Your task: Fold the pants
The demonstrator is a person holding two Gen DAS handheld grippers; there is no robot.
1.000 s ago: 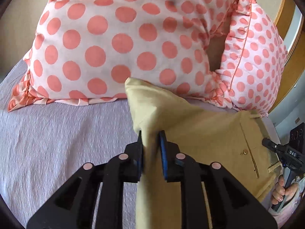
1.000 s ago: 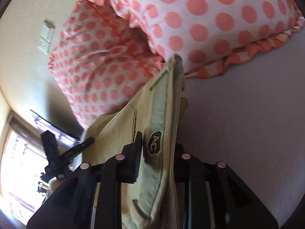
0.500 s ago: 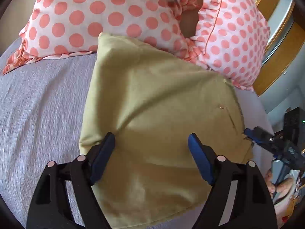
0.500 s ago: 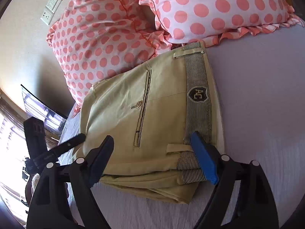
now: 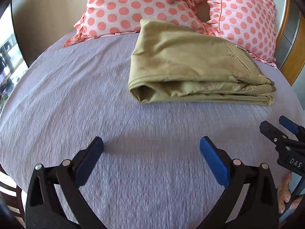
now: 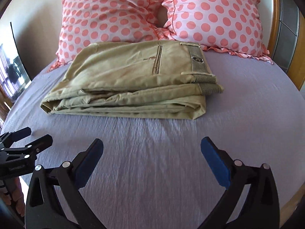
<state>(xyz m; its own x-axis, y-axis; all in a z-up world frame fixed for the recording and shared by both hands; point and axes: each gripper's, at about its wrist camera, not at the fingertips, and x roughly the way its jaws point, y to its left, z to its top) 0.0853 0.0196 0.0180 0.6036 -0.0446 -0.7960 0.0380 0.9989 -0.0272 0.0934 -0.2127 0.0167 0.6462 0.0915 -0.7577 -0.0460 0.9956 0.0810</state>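
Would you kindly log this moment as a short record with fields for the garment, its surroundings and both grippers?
garment: khaki cotton pants, folded into a layered stack, striped waistband on top at its right end
surface: lilac crinkled bedsheet, pants lying flat on it
behind garment: two pink polka-dot pillows, far edge of pants against them
left gripper: open, empty, over bare sheet, apart from pants
right gripper: open, empty, over bare sheet, apart from pants
task state: fold looks complete
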